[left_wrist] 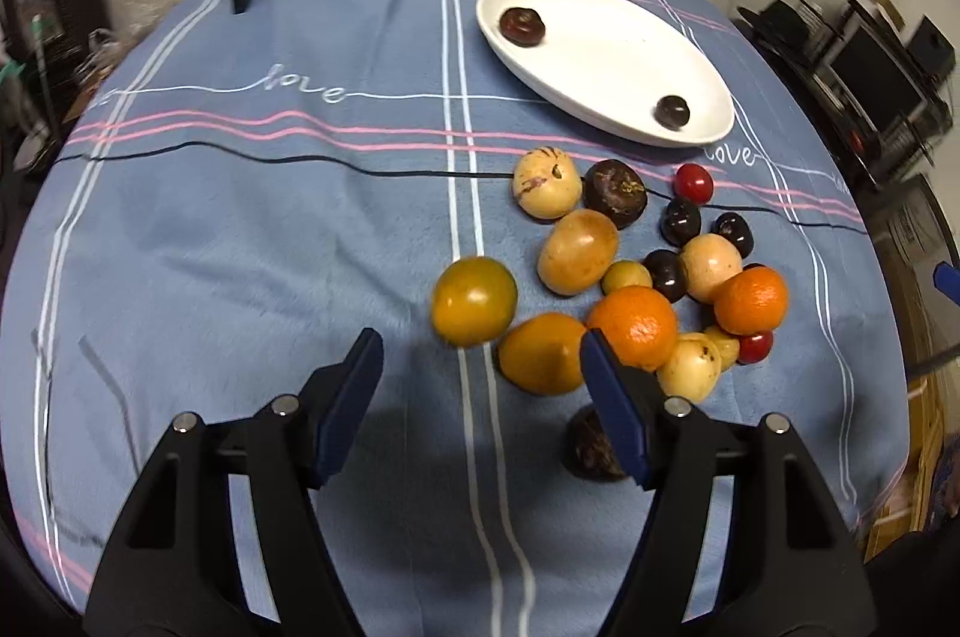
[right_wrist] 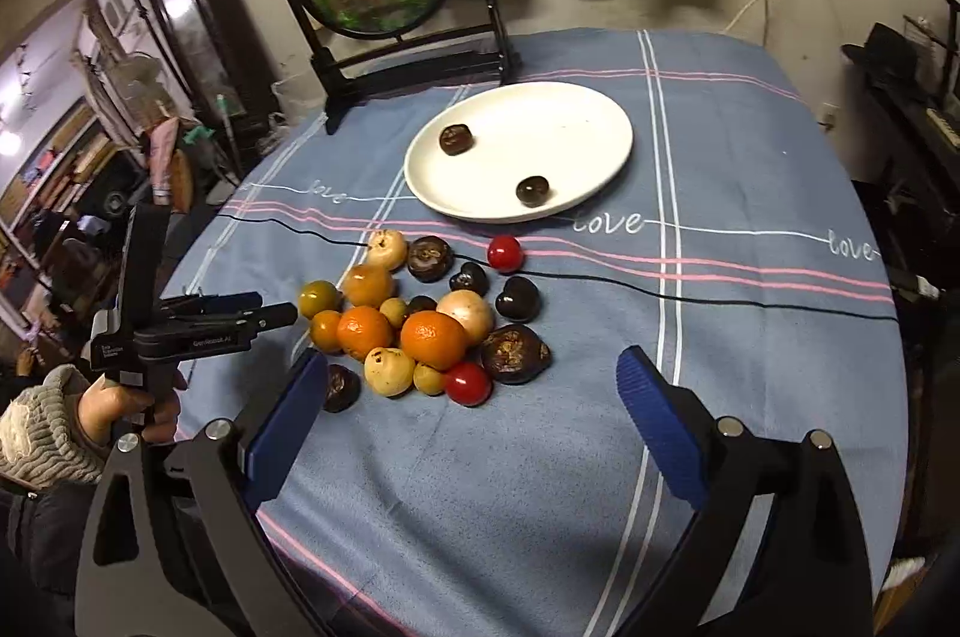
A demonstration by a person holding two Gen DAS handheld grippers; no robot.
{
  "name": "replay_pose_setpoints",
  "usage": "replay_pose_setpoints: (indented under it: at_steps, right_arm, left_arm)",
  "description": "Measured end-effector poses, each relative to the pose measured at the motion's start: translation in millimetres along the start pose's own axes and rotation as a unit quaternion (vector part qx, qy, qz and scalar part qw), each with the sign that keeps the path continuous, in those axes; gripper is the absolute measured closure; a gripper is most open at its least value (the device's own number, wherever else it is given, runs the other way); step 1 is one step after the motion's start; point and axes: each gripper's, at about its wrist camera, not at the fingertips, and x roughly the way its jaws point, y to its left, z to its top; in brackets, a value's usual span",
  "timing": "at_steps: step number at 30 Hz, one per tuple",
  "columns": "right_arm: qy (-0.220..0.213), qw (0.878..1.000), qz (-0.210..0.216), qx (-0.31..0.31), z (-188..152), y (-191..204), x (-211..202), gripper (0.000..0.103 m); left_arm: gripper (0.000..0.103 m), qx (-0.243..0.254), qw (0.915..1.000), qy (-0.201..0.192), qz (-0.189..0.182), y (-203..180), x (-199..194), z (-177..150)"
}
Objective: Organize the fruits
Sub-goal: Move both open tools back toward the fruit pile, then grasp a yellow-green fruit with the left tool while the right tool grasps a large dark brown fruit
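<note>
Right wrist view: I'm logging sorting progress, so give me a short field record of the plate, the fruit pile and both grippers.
plate: white plate on the blue tablecloth, beyond the pile
on plate: two dark fruits, apart
pile: mixed fruit on the cloth, including two oranges and two red cherry tomatoes
left gripper: jaws apart, nothing between them
right gripper: jaws wide, empty
status: most fruit not yet on the plate
</note>
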Motion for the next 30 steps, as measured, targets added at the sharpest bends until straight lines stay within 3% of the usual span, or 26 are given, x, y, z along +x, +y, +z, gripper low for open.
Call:
replay_pose_setpoints:
  at_steps: [10,24,30]
  right_arm:
    - [0.027,0.997,-0.069,-0.011,-1,13,4,0.006]
    - [0.079,0.995,-0.044,-0.032,7,11,42,0.006]
    - [0.084,0.995,-0.040,-0.019,7,2,47,0.006]
  left_arm:
    - [0.043,0.015,0.9988,0.018,-0.044,13,35,19]
    - [0.060,-0.031,0.9957,0.035,-0.080,30,48,15]
    - [0.064,-0.012,0.9981,0.031,-0.052,21,52,17]
